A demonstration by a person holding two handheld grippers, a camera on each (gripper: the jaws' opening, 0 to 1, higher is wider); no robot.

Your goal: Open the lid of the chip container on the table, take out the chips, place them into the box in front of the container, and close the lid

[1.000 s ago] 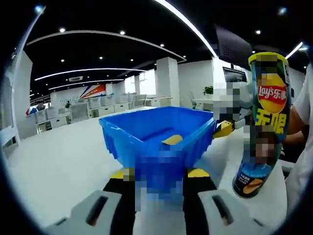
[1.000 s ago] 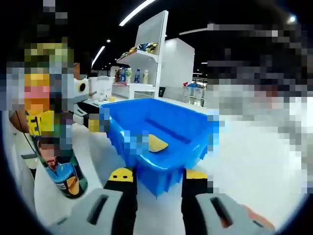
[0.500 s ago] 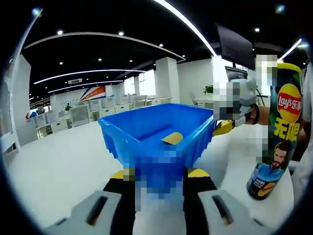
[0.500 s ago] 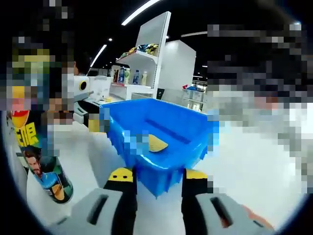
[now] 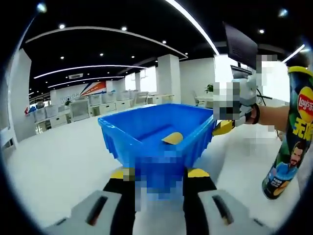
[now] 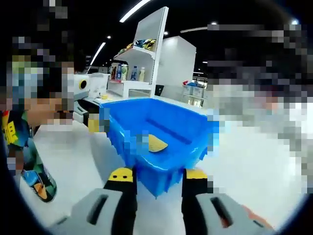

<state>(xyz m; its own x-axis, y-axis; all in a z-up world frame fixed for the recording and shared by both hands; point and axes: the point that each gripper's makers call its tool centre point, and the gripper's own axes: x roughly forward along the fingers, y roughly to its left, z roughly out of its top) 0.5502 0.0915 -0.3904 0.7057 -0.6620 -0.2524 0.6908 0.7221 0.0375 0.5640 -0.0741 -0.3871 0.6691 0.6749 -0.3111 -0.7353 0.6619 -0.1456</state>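
Left gripper (image 5: 159, 172): in the left gripper view its two black, yellow-tipped jaws rise on either side of the near wall of the box; a blurred patch covers the gap between them, so I cannot tell whether they grip the wall or only stand beside it
Right gripper (image 6: 154, 174): in the right gripper view its jaws stand apart, one on each side of the near corner of the box, tips close against the blue plastic; real contact cannot be made out. From the left gripper view a yellow tip of this tool (image 5: 223, 128) sits at the far right corner of the box
Box (image 5: 117, 134): blue plastic, open at the top, standing on the white table (image 5: 54, 171); in the right gripper view its ribbed corner (image 6: 161, 174) points toward the camera
Chip (image 5: 172, 138): one yellow chip lies on the floor of the box, toward the far side; in the right gripper view it (image 6: 156, 143) rests left of the middle
Chip can (image 5: 289, 132): tall tube, upright on the table right of the box, well apart from it, yellow near the top and dark toward the base; in the right gripper view it (image 6: 24, 156) stands at the far left, its top blurred, so the lid cannot be judged
Hand (image 5: 274, 115): a person's forearm reaches in from the right, behind the can
Background: white shelf with bottles (image 6: 129, 73), desks (image 5: 93, 105) in an office hall
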